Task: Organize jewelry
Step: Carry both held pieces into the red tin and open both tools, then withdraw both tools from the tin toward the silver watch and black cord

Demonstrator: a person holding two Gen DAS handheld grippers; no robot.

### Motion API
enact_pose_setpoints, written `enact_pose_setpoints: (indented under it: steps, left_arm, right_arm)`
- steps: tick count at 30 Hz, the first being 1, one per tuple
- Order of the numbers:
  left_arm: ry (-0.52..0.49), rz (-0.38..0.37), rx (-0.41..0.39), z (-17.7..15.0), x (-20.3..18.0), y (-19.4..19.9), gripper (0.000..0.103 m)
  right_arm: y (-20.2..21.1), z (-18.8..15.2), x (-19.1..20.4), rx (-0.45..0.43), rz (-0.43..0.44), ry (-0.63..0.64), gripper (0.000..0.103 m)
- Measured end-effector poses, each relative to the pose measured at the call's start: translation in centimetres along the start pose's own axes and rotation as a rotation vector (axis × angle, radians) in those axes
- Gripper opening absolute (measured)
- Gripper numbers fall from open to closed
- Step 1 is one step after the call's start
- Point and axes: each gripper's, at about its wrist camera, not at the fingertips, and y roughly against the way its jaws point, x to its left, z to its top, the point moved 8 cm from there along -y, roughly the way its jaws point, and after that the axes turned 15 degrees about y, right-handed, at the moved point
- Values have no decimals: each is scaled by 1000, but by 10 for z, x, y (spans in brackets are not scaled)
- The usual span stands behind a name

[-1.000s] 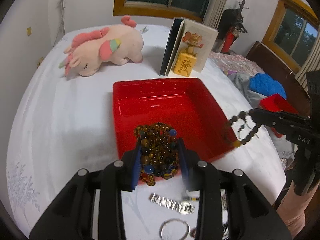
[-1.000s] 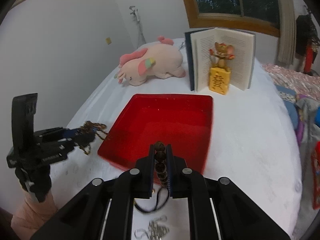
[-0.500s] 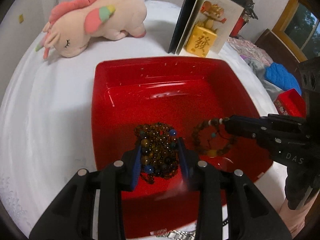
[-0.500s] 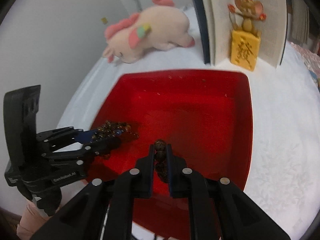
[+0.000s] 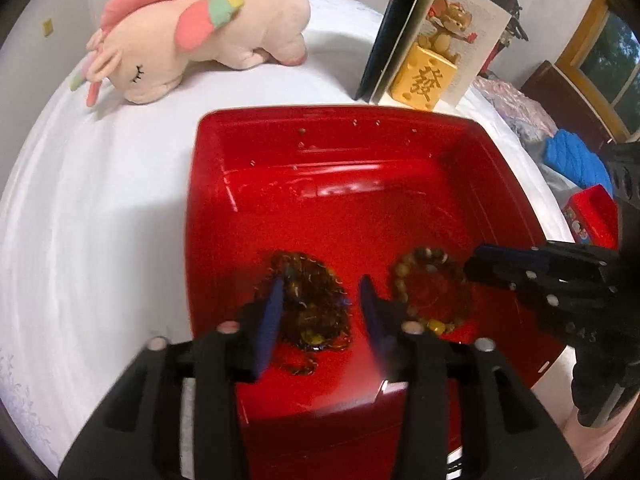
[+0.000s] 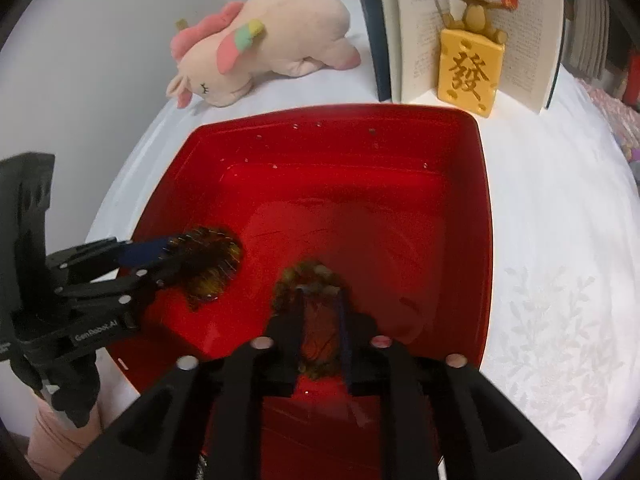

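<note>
Jewelry lies on the red tray's (image 5: 208, 200) floor — a dark bead heap (image 5: 310, 308) between the parted jaws of the left gripper (image 5: 320, 292), a bead bracelet (image 6: 316, 280) ringing the right gripper's (image 6: 320, 300) spread jaws. Beyond the tray lies a plush unicorn (image 5: 192, 28).

Glossy red tray (image 5: 208, 216), amber-brown bead bundle (image 5: 312, 308), tan bracelet (image 5: 424, 288), pink plush unicorn (image 5: 200, 32).

A: How many bracelets are in the tray (image 5: 208, 216)?
B: Two: a dark heap (image 5: 314, 308) and a bead ring (image 5: 428, 292).
A: And other things?
B: One plush (image 5: 200, 32), one book (image 5: 404, 28), one figurine (image 5: 428, 72), two grippers.
</note>
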Motion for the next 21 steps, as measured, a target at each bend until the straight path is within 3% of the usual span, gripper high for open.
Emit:
enact_pose_setpoints:
  steps: [2,12,21]
  left_arm:
    - [-3,1,-17,1,0,5,48]
    - [-23,8,-77,-6,-3,35,50]
    - [-19,16,-117,-32,9,73,55]
  right_arm:
    - [5,1,2,-10,-30,17,34]
    - [27,-1,12,-50,-28,34,34]
    - [76,-25,36,-136,-52,71,34]
